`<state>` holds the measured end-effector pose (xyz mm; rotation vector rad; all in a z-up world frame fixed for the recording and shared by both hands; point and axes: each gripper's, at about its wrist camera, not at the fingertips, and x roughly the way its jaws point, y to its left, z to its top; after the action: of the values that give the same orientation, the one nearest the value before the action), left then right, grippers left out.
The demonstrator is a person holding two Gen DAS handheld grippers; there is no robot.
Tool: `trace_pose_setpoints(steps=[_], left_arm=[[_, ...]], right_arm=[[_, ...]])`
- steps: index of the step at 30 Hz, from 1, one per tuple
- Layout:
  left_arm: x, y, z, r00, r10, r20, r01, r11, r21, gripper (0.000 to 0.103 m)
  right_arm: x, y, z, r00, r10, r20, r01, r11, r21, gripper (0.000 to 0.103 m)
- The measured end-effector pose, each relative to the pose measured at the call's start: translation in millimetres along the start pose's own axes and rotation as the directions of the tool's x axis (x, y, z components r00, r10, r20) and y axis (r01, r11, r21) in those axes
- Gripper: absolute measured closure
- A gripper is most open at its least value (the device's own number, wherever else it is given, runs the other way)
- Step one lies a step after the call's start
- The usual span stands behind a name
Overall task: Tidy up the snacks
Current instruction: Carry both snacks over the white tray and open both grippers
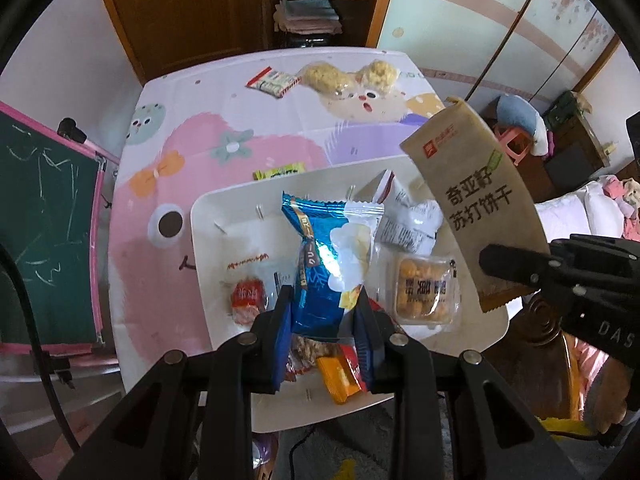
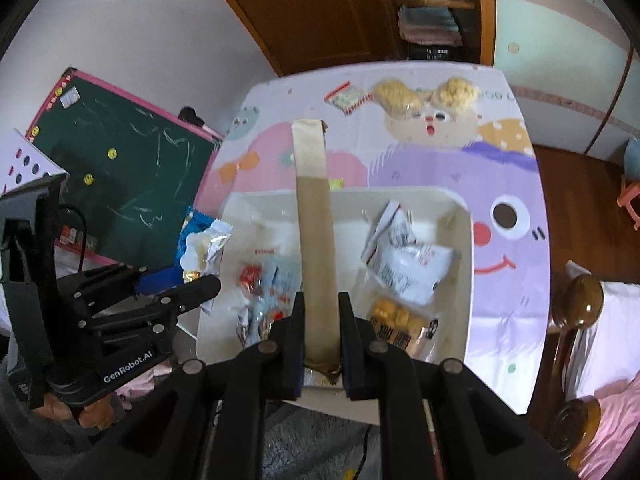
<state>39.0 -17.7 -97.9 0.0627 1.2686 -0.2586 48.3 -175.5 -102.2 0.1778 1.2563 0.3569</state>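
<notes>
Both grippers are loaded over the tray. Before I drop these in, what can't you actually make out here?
- Snacks under the blue packet: left wrist view, hidden by it and the left gripper.
- Tray near edge: right wrist view, behind the right gripper and brown cracker pack.
- Green packet beyond the tray: mostly hidden by its rim.
- Far red-and-white sachet: print too small.

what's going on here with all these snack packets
A person is sorting snacks with a handheld gripper in each hand. The left gripper is shut on a blue packet, and the right gripper is shut on a long brown cracker packet. Both are held over a white tray that already holds several snacks. A few packets, including two clear bags of yellowish snacks, lie on the cartoon tablecloth beyond the tray.
</notes>
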Motion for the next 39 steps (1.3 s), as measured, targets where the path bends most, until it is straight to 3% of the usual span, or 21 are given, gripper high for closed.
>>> trace_pose_setpoints(steps=[13,24,26,27,30,32,36,39], left_arm=[[23.9,8.7,-17.1,0.999,0.005,-0.055,-0.007,0.999,-0.045,0.077],[24.3,5.1,-18.7,0.998,0.037,-0.046,-0.038,0.999,-0.032,0.075],[23.0,5.9,-19.0,0.998,0.039,-0.043,-0.04,0.999,-0.036,0.071],[22.5,6.7,-18.8,0.999,0.035,-0.04,-0.036,0.999,-0.041,0.063],[18.4,8.7,-18.4,0.999,0.039,-0.022,-0.041,0.997,-0.062,0.017],[13.9,10.6,-17.7,0.999,0.044,0.005,-0.044,0.996,-0.077,0.014],[13.4,11.9,-16.8,0.999,0.041,0.001,-0.041,0.996,-0.079,0.014],[13.9,12.3,-15.8,0.999,0.04,-0.003,-0.04,0.996,-0.083,0.014]], right_arm=[[23.7,7.6,-16.2,0.995,-0.061,-0.076,0.059,0.998,-0.025,0.089],[16.8,9.9,-18.0,0.996,-0.084,-0.031,0.083,0.996,-0.029,0.089],[14.2,10.3,-17.0,0.997,-0.082,-0.008,0.082,0.996,-0.027,0.089],[12.7,10.7,-16.2,0.997,-0.083,0.004,0.083,0.996,-0.026,0.089],[5.3,11.9,-13.4,0.994,-0.09,0.058,0.091,0.996,-0.017,0.087],[-0.3,13.2,-11.1,0.992,-0.091,0.09,0.093,0.995,-0.017,0.081],[-8.5,14.8,-8.8,0.987,-0.094,0.134,0.097,0.995,-0.018,0.059],[-8.9,15.3,-8.1,0.987,-0.089,0.132,0.092,0.996,-0.018,0.057]])
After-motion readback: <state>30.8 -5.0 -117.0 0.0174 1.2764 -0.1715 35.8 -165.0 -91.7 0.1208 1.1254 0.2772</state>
